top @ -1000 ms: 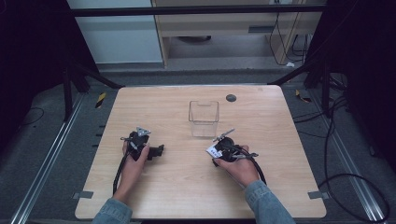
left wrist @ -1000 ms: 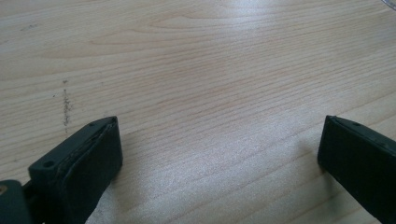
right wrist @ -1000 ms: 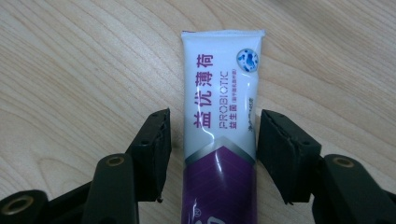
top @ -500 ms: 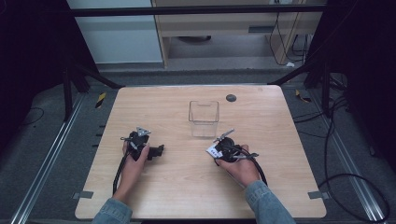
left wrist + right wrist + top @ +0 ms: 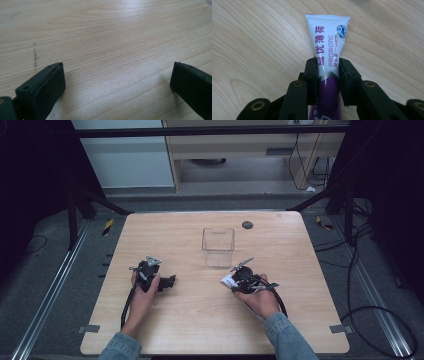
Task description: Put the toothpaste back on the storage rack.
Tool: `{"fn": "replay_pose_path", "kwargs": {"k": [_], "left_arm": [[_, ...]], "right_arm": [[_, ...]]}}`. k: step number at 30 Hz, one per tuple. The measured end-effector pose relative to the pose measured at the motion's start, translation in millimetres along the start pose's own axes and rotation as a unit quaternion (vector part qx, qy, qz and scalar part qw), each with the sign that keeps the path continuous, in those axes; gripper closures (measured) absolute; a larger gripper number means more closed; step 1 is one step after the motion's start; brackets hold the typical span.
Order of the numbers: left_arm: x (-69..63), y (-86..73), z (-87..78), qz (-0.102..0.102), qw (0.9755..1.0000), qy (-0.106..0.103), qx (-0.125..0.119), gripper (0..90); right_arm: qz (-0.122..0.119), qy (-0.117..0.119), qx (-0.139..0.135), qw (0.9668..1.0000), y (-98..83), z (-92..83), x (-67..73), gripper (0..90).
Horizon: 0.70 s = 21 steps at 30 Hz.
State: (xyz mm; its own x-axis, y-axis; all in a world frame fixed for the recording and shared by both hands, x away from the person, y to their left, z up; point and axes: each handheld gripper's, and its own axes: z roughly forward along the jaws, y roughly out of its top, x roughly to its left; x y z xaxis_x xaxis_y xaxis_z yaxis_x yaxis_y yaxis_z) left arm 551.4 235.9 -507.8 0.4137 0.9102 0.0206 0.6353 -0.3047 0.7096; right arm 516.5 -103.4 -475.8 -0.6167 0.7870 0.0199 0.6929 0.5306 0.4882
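right gripper clamps white-and-purple toothpaste tube, flat crimped end forward | left gripper jaws wide apart over table

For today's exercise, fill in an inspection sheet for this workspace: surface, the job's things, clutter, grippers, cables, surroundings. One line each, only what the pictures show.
Surface: wooden table, pale grain, a few faint dark specks seen in the left gripper view.
Job's things: clear plastic box standing upright near the middle; toothpaste tube, white and purple, crimped end pointing away from the hand.
Clutter: small dark round disc near the far edge.
Grippers: left gripper open, jaws wide apart over bare wood; right gripper shut on the toothpaste tube.
Cables: one black cable trails from the left gripper, another from the right.
Surroundings: grey floor, metal rails, loose cables at the right.
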Motion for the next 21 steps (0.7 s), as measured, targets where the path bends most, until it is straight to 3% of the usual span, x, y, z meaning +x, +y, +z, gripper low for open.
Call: {"fn": "replay_pose_path", "kwargs": {"k": [9,16,21], "left_arm": [[0.0,0.1,0.0,0.0,1.0,0.0,0.0,0.0],[0.0,0.1,0.1,-0.001,1.0,-0.001,-0.001,0.0],[0.1,0.1,0.1,0.0,1.0,-0.001,0.0,0.0]], "right_arm": [[-0.006,-0.01,0.015,0.9998,5.8,-4.4,3.6,78.4],[0.007,-0.016,0.004,0.9998,1.9,-10.8,-4.0,79.7],[0.016,-0.02,-0.015,0.9996,-1.2,-25.3,-13.6,79.8]]}}
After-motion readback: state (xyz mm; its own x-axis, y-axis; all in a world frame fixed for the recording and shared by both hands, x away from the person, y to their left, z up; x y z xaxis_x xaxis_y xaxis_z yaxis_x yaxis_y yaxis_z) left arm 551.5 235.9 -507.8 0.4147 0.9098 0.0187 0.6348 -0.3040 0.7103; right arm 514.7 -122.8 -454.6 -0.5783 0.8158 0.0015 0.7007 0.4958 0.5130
